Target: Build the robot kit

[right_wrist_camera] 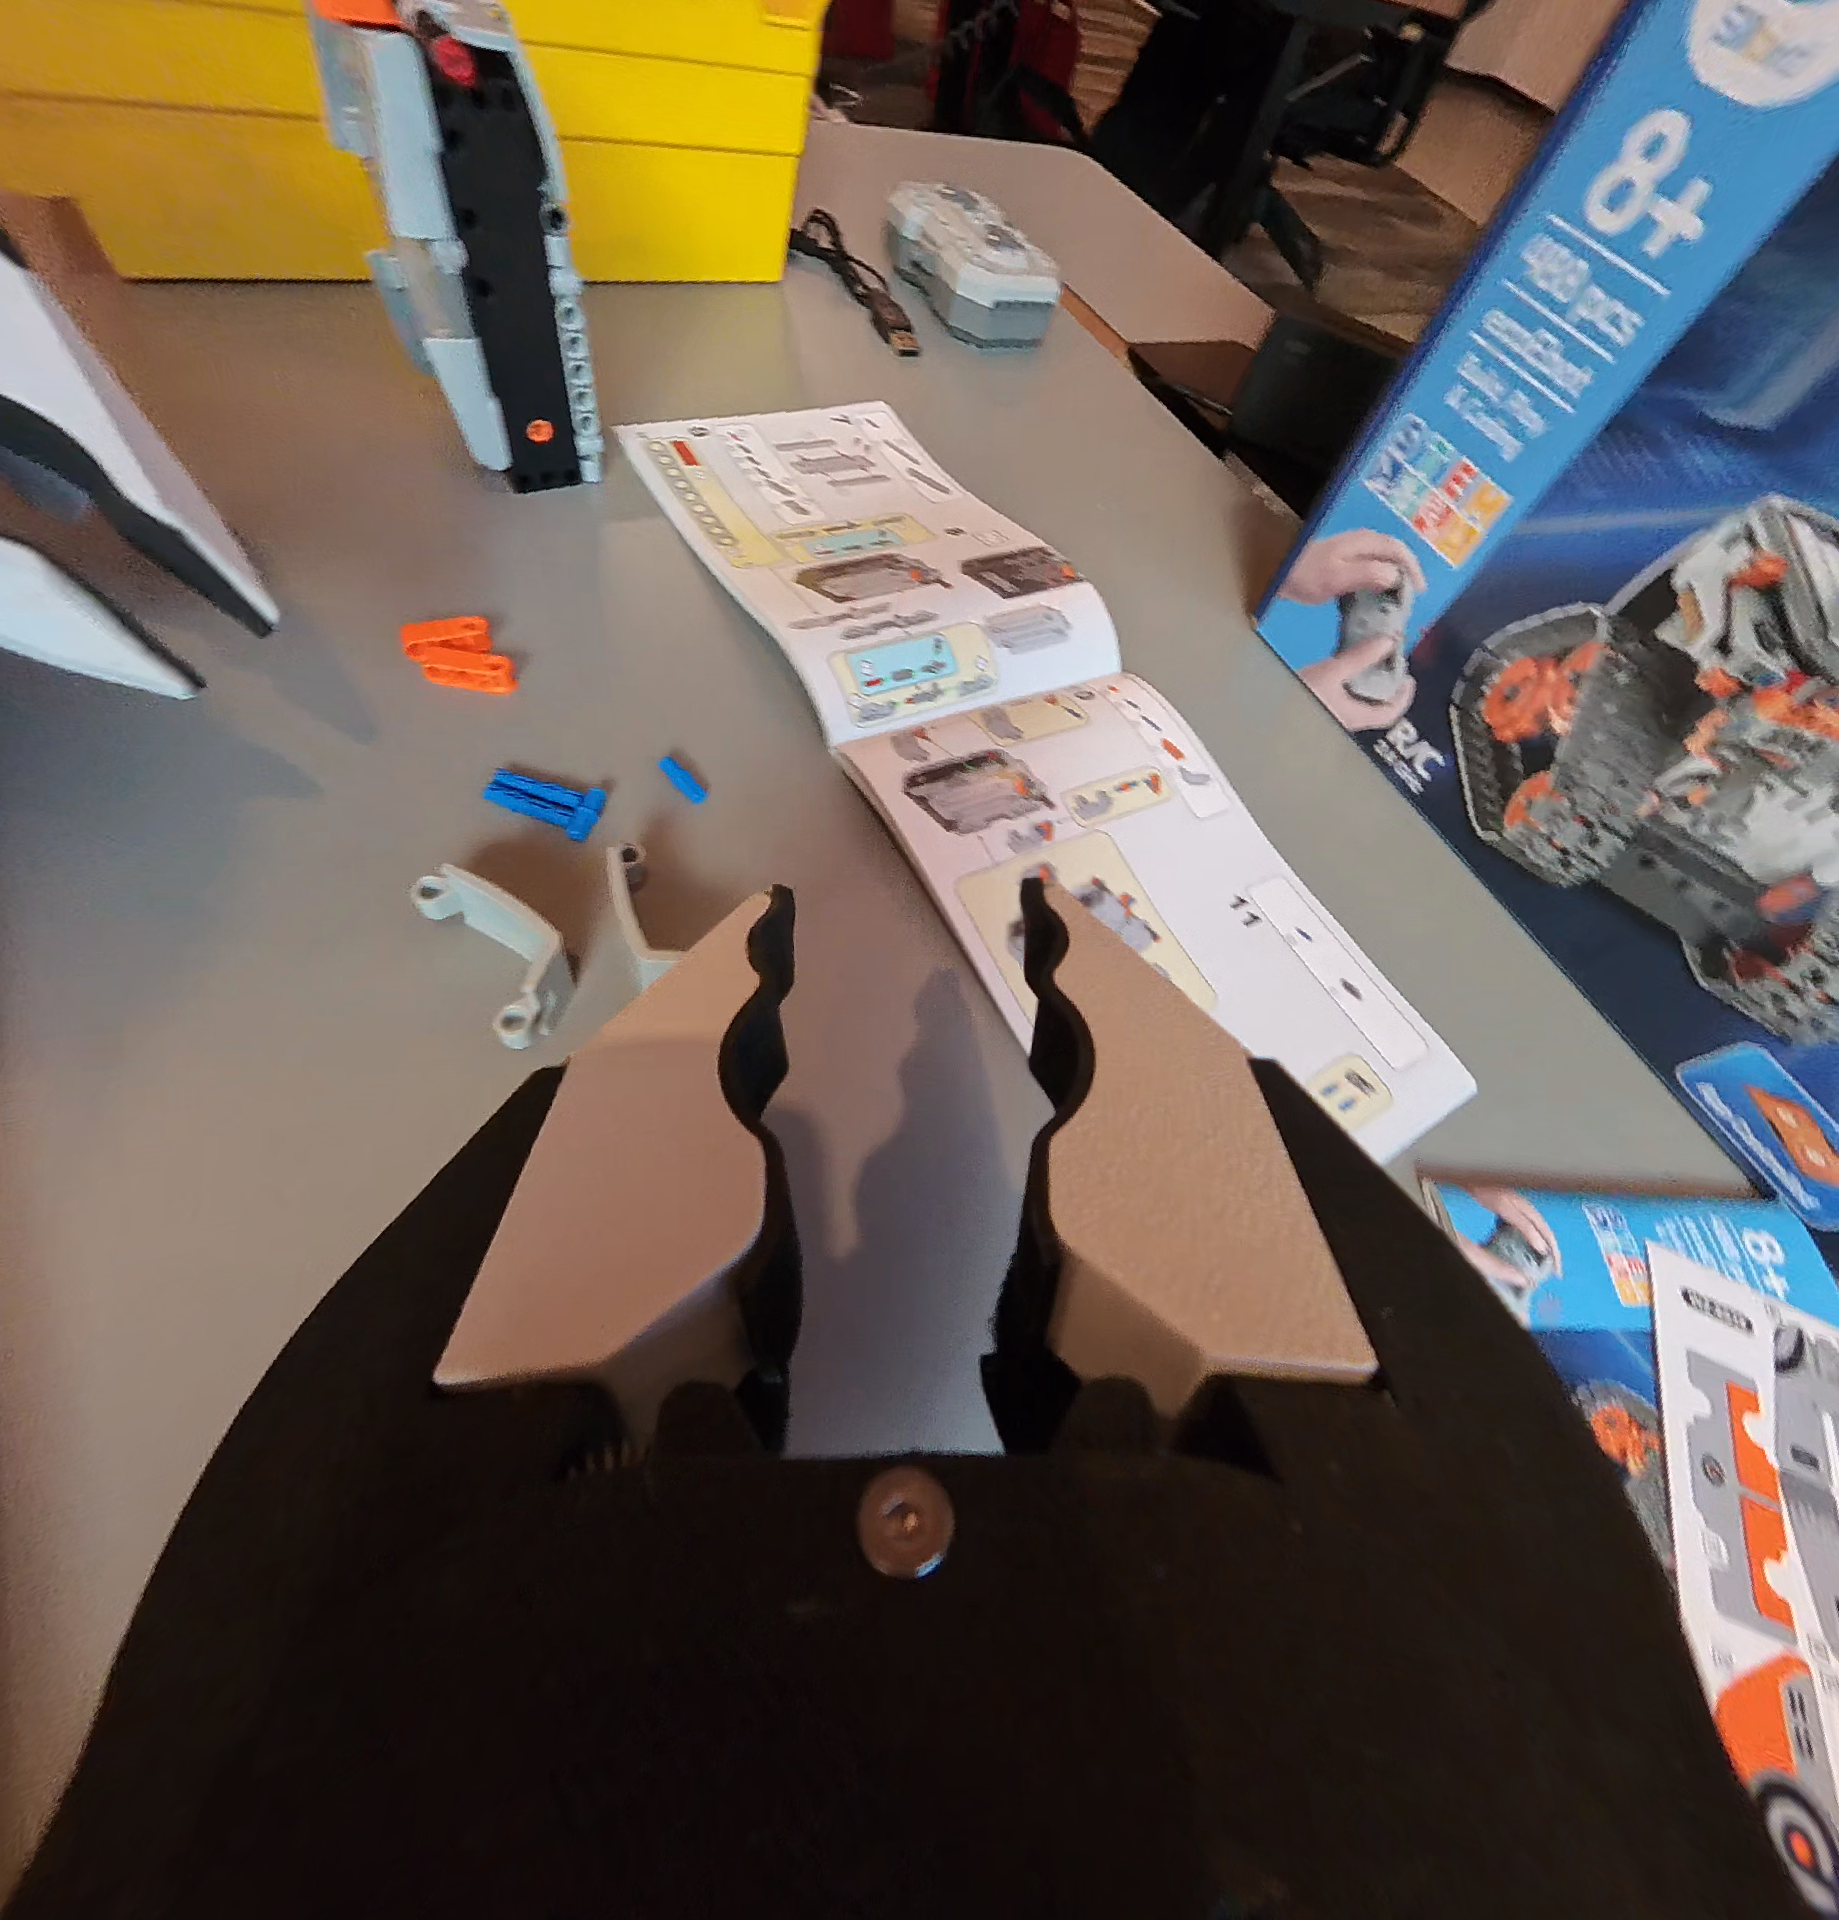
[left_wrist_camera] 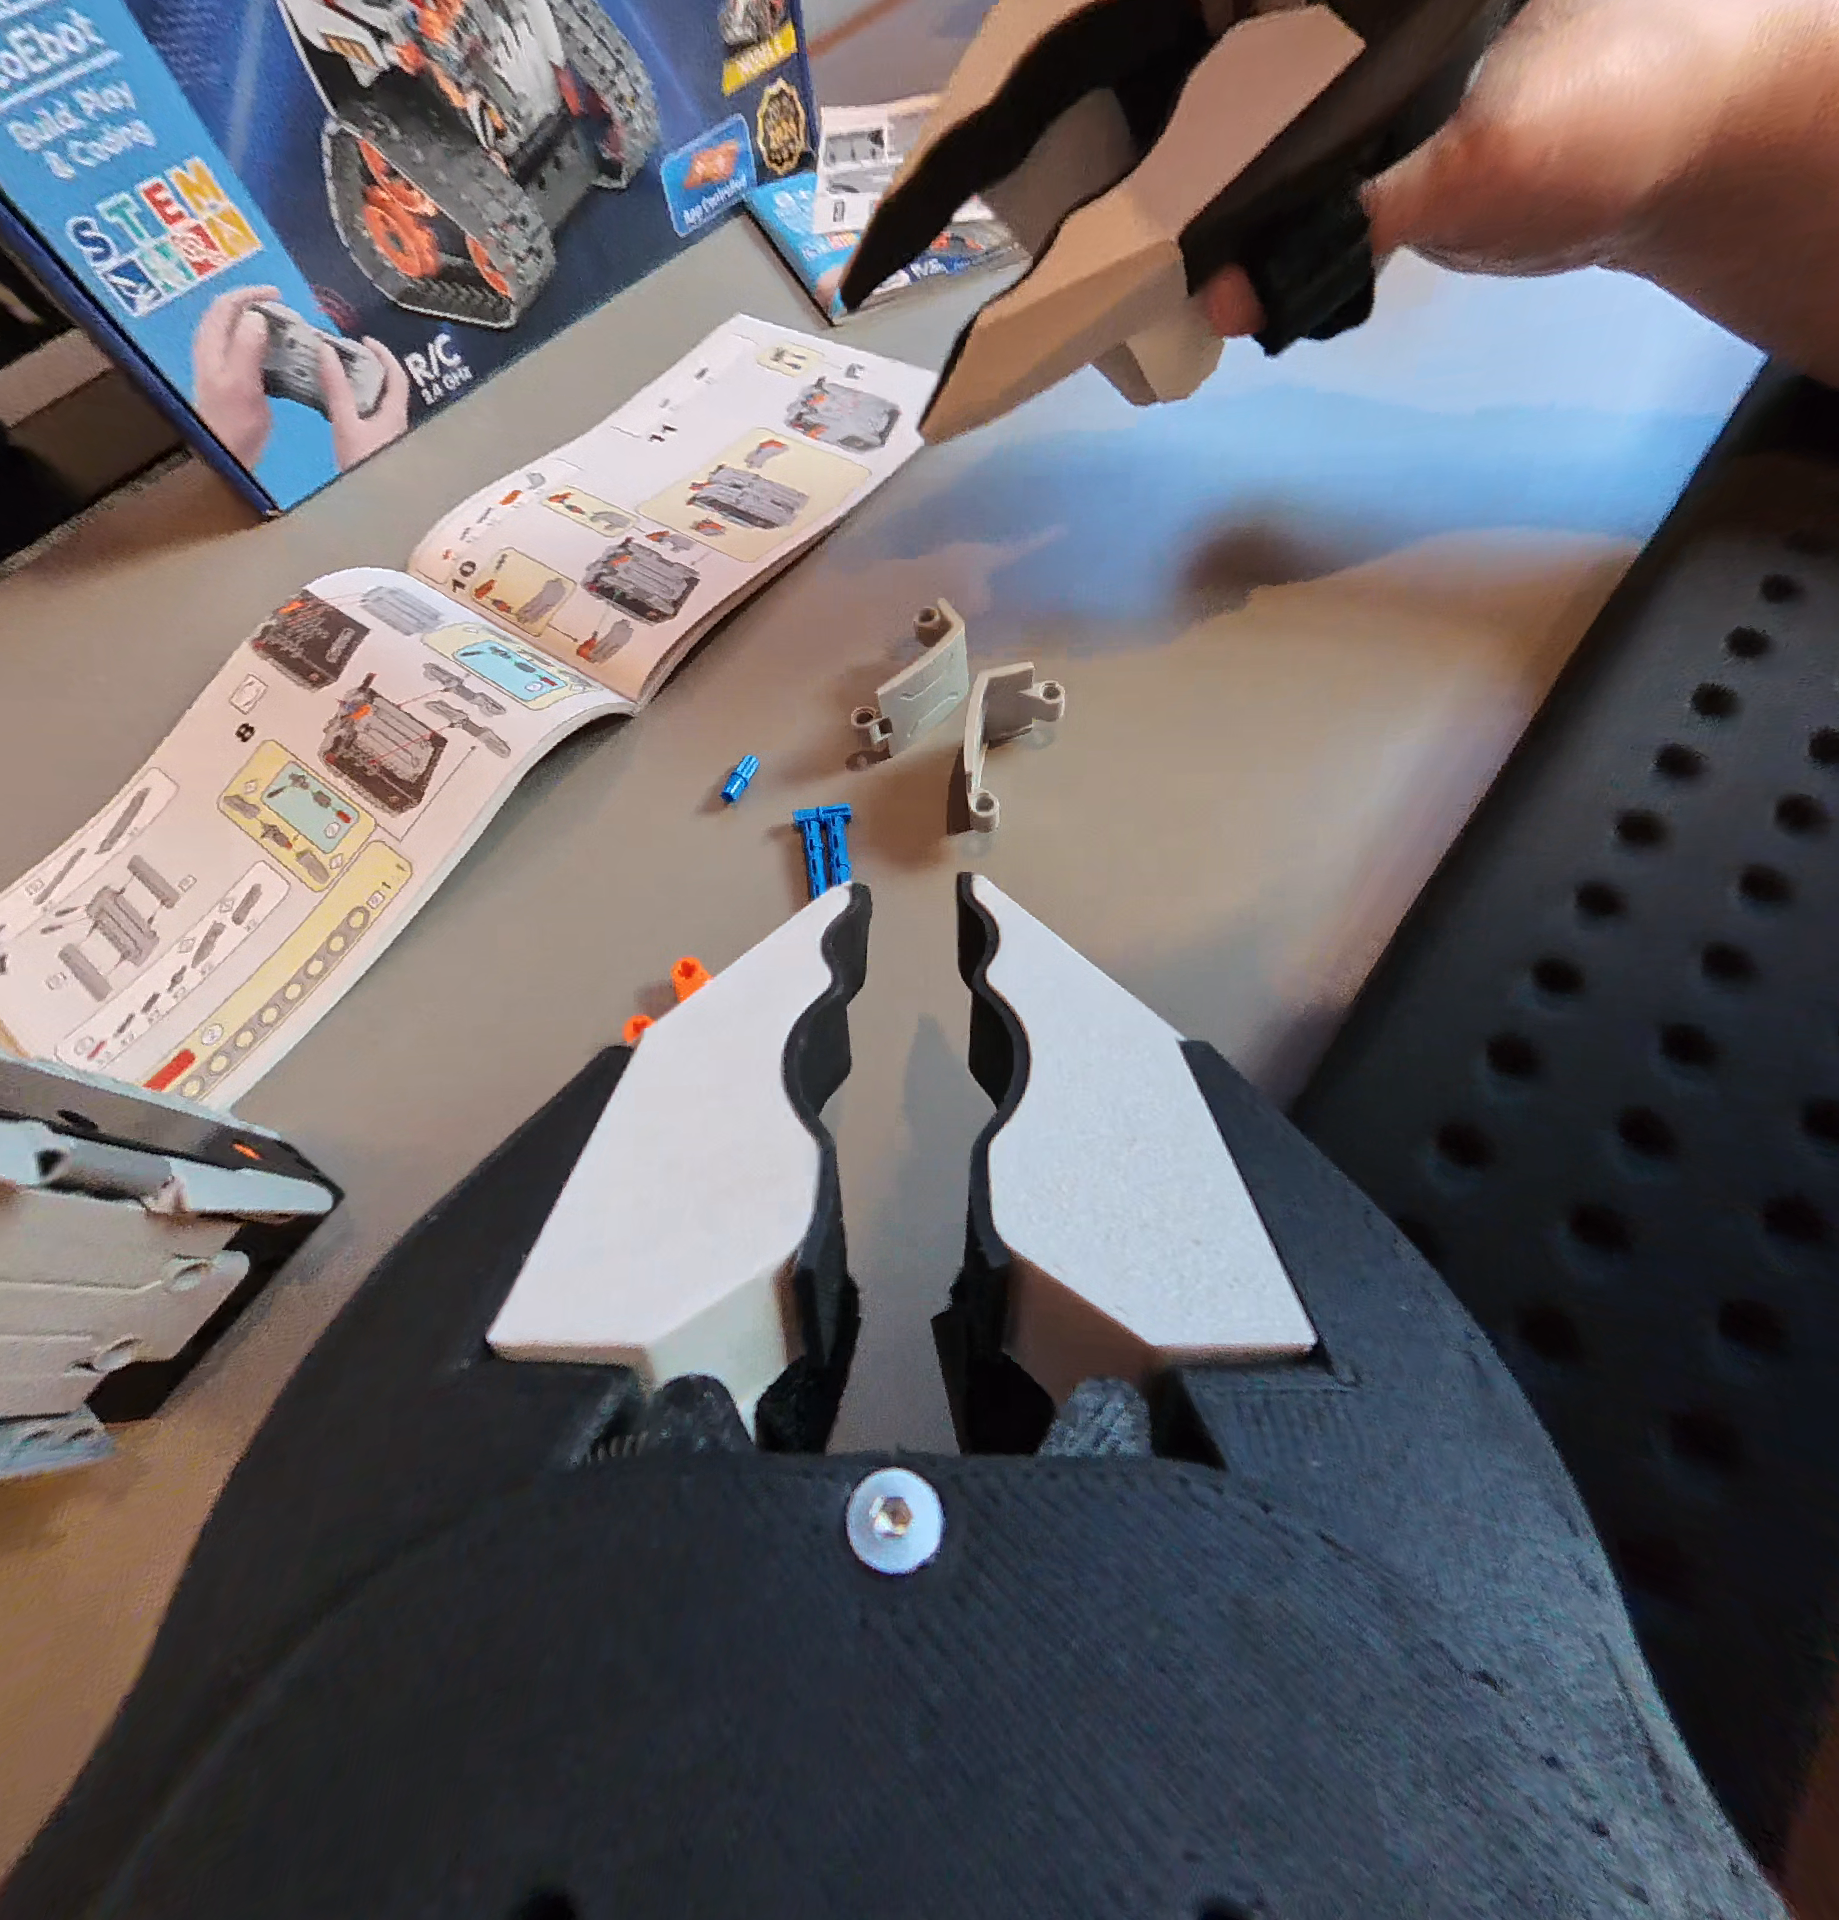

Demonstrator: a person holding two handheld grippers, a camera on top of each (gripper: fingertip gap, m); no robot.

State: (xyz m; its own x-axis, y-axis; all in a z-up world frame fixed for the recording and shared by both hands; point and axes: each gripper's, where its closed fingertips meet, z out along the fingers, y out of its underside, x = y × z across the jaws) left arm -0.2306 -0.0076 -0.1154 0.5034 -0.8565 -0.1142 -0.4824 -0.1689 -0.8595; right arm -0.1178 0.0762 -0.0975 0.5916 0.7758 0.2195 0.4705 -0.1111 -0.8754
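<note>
Over the grey desk (left_wrist_camera: 1154,623), both grippers are hovering, holding nothing. Left gripper (left_wrist_camera: 913,883) is pointing low along the desk, fingers slightly apart with bare desk showing through the gap; tips are sitting just beside the blue pins (left_wrist_camera: 819,847), not touching them. Fingers are beige wedges with wavy black rubber pads (left_wrist_camera: 827,1029), mounted in a rough black printed body. Right gripper (right_wrist_camera: 902,896) is tilting down toward the desk, fingers parted wider, also empty; in the left wrist view it is hanging above at top right (left_wrist_camera: 899,353) with a person's hand (left_wrist_camera: 1642,135) wrapping its handle. Its left tip is overlapping one of two curved grey panel pieces (right_wrist_camera: 499,940); contact can't be told. Orange beams (right_wrist_camera: 458,652) are lying farther along. Open instruction booklet (right_wrist_camera: 998,727) is lying beside its right finger. Tall grey-and-black block assembly (right_wrist_camera: 489,260) is standing farther back, near yellow bins (right_wrist_camera: 676,125). Blue toy box (right_wrist_camera: 1621,520) is standing at the desk's edge.
</note>
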